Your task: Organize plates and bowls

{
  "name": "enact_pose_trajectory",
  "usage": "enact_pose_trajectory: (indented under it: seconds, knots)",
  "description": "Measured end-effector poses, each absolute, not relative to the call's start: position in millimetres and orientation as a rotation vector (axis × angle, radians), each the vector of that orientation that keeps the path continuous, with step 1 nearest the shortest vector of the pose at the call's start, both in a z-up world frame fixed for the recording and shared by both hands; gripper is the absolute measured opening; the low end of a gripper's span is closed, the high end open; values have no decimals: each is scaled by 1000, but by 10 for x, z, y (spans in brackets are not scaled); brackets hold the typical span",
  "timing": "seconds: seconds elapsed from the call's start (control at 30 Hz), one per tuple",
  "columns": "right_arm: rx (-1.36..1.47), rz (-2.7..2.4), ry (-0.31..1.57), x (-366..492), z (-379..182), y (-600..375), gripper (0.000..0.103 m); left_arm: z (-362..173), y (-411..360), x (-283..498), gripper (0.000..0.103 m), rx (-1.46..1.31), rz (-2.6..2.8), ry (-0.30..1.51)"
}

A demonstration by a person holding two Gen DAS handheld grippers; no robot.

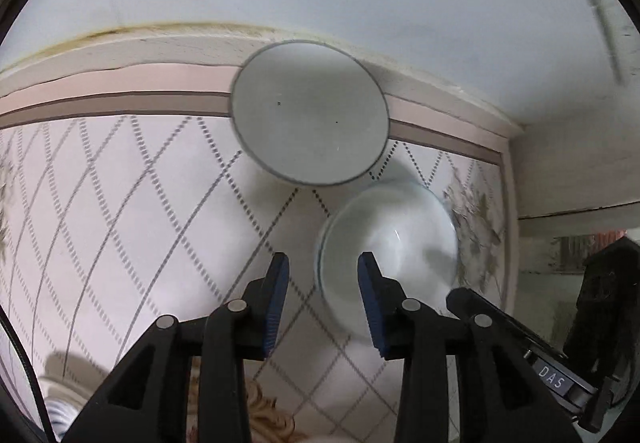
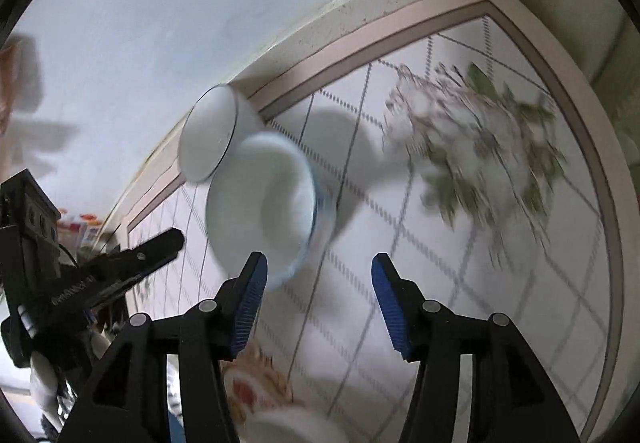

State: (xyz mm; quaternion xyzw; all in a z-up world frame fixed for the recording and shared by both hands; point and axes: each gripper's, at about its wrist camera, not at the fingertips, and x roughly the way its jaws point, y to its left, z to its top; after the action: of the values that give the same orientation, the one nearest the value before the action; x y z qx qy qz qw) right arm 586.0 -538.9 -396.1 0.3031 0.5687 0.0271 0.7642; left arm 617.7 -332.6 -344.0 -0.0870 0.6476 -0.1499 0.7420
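Now, bowls: grey-rimmed bowl [image 1: 310, 113] far, glass bowl [image 1: 388, 255] nearer, side by side, likely grouped.
Left gripper [image 1: 323, 307]: narrowly parted, empty.
Right gripper [image 2: 318, 307]: wide, empty.

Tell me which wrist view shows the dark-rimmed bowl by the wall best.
Left wrist view. The dark-rimmed bowl faces that camera almost mouth-on, so its whole rim and bare inside show, only lightly blurred. In the right wrist view it appears smaller and at a steep slant, and the blue-rimmed bowl overlaps its lower edge.
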Motion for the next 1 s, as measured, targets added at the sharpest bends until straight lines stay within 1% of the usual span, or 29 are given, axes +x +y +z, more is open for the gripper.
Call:
enact_pose_trajectory:
  seconds: [0.07, 0.1, 0.13, 0.17, 0.27, 0.43, 0.63, 0.8, 1.0]
  knots:
    - [657, 57, 1241, 5988, -4028, -5368, 57, -3560, -3415, 6227, 32, -169, -333, 1442]
    - [652, 62, 1244, 6059, -4083, -5347, 54, -3594, -3456, 6226, 31, -156, -335, 1445]
    - [650, 60, 1246, 6093, -4120, -5334, 36, -3606, -3478, 6213, 21, -152, -342, 1442]
    - [645, 64, 1254, 6135, -4162, -5308, 15, -3619, -3503, 6223, 16, -140, -340, 1436]
    - [603, 36, 1235, 6150, -4167, -5221, 14, -3624, -3532, 6209, 14, -105, -333, 1411]
    - [566, 31, 1228, 6140, -4171, -5186, 13, -3600, -3540, 6190, 14, -89, -328, 1399]
    - [547, 43, 1228, 5959, -4062, -5198, 12, -3430, -3598, 6028, 14, -36, -342, 1369]
    - [529, 60, 1214, 5660, -3806, -5196, 12, -3213, -3557, 5722, 14, -32, -366, 1360]
    - [516, 92, 1204, 5138, -3490, -5138, 12, -2901, -3463, 5181, 14, 5, -404, 1341]
